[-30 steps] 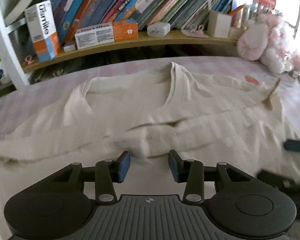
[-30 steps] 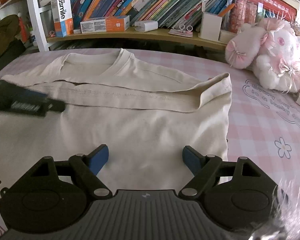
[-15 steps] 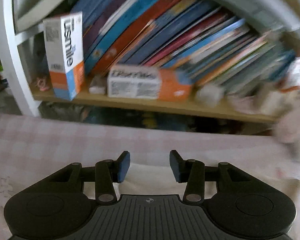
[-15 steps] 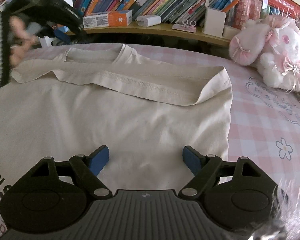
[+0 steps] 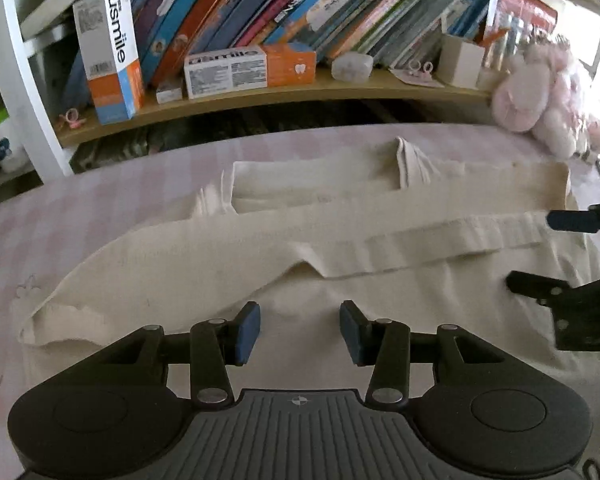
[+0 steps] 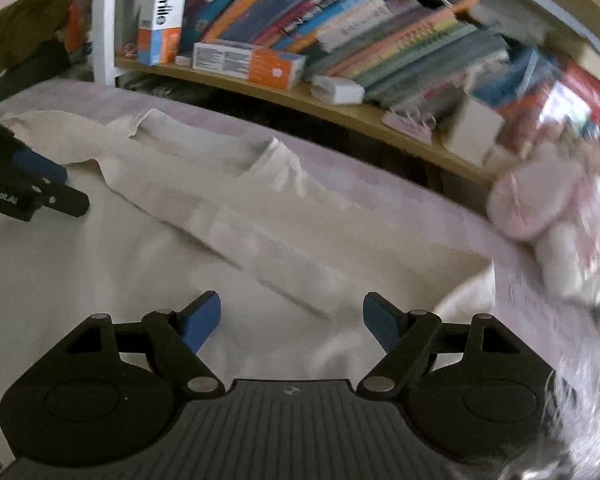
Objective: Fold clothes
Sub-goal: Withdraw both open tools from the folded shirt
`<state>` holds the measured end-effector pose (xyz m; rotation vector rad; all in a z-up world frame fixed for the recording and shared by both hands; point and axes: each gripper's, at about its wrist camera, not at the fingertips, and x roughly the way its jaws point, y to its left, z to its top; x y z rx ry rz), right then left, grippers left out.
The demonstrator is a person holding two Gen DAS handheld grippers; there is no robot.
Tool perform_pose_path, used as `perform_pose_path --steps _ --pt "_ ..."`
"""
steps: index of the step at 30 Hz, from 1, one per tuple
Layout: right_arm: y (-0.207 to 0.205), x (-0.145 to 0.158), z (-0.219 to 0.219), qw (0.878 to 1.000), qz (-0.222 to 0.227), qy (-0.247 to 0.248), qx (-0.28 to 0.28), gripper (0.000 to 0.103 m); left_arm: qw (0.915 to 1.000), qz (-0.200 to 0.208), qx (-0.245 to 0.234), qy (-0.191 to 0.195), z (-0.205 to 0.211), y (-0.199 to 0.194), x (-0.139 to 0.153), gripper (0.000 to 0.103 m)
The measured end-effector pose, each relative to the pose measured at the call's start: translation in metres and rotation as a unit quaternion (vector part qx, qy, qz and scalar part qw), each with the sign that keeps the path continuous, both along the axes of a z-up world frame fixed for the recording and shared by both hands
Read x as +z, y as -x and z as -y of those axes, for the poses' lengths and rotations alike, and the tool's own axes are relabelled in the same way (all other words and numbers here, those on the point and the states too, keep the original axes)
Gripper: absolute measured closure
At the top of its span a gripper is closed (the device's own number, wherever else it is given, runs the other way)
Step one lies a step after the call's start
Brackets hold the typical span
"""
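My left gripper (image 5: 299, 332) hangs over the near part of the cream T-shirt (image 5: 340, 248), its blue pads parted with only flat fabric showing below the gap; nothing is pinched. Just ahead of the fingertips a folded-over band of the shirt runs across from left to right, its hemmed edge raised in a small ridge straight in front of me. Beyond that band I see the V neckline (image 5: 410, 164) and the shoulder area, lying towards the far edge of the pink checked bedsheet (image 5: 100, 200).

My right gripper (image 6: 292, 318) sits over the shirt too, with its pads spread wide and empty, the cloth (image 6: 180, 240) lying loose beneath them. From this view the folded band crosses diagonally, ending just ahead of the gap between the fingers, and the shirt's right edge drops off beside the right finger. Each gripper shows at the edge of the other's view, resting low over the fabric.

Past the shirt stands a wooden shelf (image 5: 300, 92) of leaning books, with two usmile boxes (image 5: 108, 52) and a pink plush toy (image 5: 528, 96) at the right end. The right view is blurred.
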<state>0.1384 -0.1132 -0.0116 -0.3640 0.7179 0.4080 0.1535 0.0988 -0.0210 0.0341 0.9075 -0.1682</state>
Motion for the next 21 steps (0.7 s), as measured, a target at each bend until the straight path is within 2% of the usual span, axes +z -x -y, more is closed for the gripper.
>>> perform_pose_path --steps 2,4,5,7,8,11,15,18,21 --pt "-0.021 0.002 -0.004 1.000 -0.001 0.003 -0.004 0.024 0.9999 0.000 0.011 0.005 -0.006 -0.016 0.002 0.058" --pt "-0.053 0.005 -0.005 1.000 -0.004 0.000 -0.027 0.022 0.9987 -0.009 0.050 0.000 -0.020 -0.043 0.002 0.058" --pt "-0.070 0.007 -0.005 0.999 -0.005 -0.002 -0.046 0.027 0.9975 -0.014 0.070 -0.003 -0.027 -0.056 0.002 0.058" --pt "-0.103 0.020 0.004 0.993 0.017 -0.002 -0.117 0.033 0.9912 0.006 0.132 0.002 -0.050 -0.065 0.014 0.058" --pt "-0.113 0.031 0.013 0.988 0.033 -0.016 -0.153 0.033 0.9865 0.017 0.163 0.004 -0.061 -0.069 0.019 0.058" --pt "-0.111 0.052 0.042 0.982 0.052 -0.065 -0.172 0.030 0.9787 0.064 0.185 0.061 -0.093 -0.049 0.039 0.052" --pt "-0.085 0.067 0.083 0.980 0.063 -0.099 -0.162 0.030 0.9782 0.092 0.178 0.056 -0.104 -0.008 0.051 0.050" --pt "-0.060 0.060 0.096 0.982 0.046 -0.093 -0.159 0.030 0.9833 0.089 0.149 0.053 -0.094 0.021 0.048 0.050" --pt "-0.038 0.047 0.092 0.987 0.027 -0.079 -0.138 0.030 0.9889 0.079 0.124 0.021 -0.073 0.040 0.039 0.050"
